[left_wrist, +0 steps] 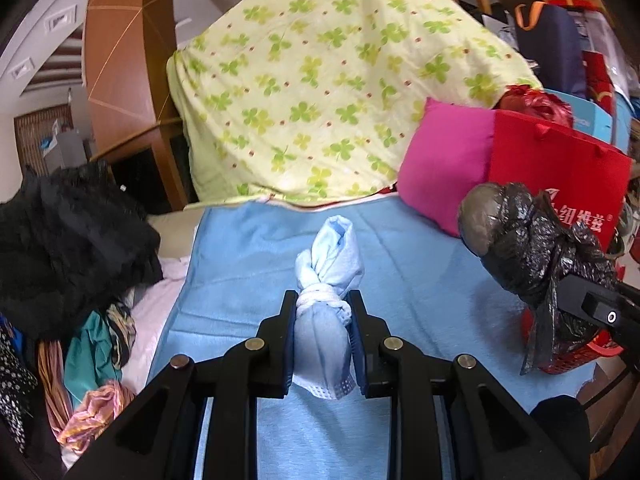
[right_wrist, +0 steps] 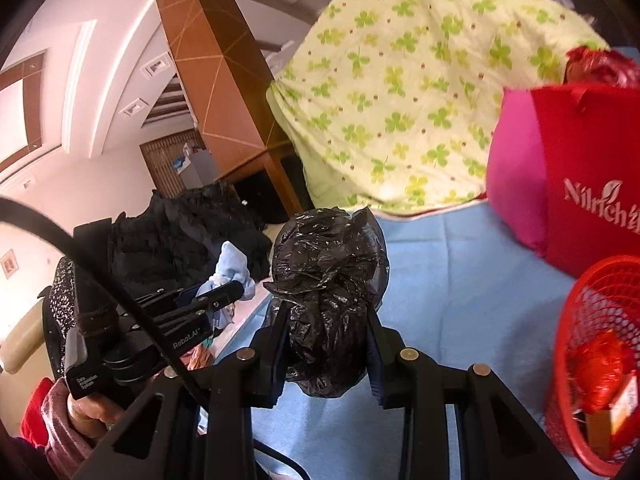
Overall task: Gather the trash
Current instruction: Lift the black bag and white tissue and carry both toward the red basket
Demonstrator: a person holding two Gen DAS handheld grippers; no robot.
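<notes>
1. Above the blue sheet (left_wrist: 400,264) on the bed, your left gripper (left_wrist: 323,322) is clamped on a knotted pale-blue mask bundle (left_wrist: 326,280); both pads press its sides just below the white tie, and the bundle hangs clear of the sheet.
2. Your right gripper (right_wrist: 327,334) is closed on a crumpled black plastic bag (right_wrist: 328,280). The bag bulges above and below the pads and is off the bed.
3. From the left wrist view you see that same black bag (left_wrist: 528,248) at the right, held up in front of the red paper bag (left_wrist: 560,168), with the right gripper's finger entering from the right edge.
4. From the right wrist view your left gripper (right_wrist: 224,294) sits to the left with the blue bundle (right_wrist: 234,270) sticking out of its tip; your hand (right_wrist: 92,404), in a pinkish sleeve, grips its handle.
5. A red mesh basket (right_wrist: 600,304) stands at the right on the sheet, just in front of the red paper bag (right_wrist: 584,168); it holds a shiny red wrapper and other scraps.
6. A pink cushion (left_wrist: 444,164) leans beside the red bag, and a clover-print quilt (left_wrist: 328,80) is heaped behind.
7. Dark clothing (left_wrist: 68,232) and mixed fabrics lie piled off the sheet's left edge.
</notes>
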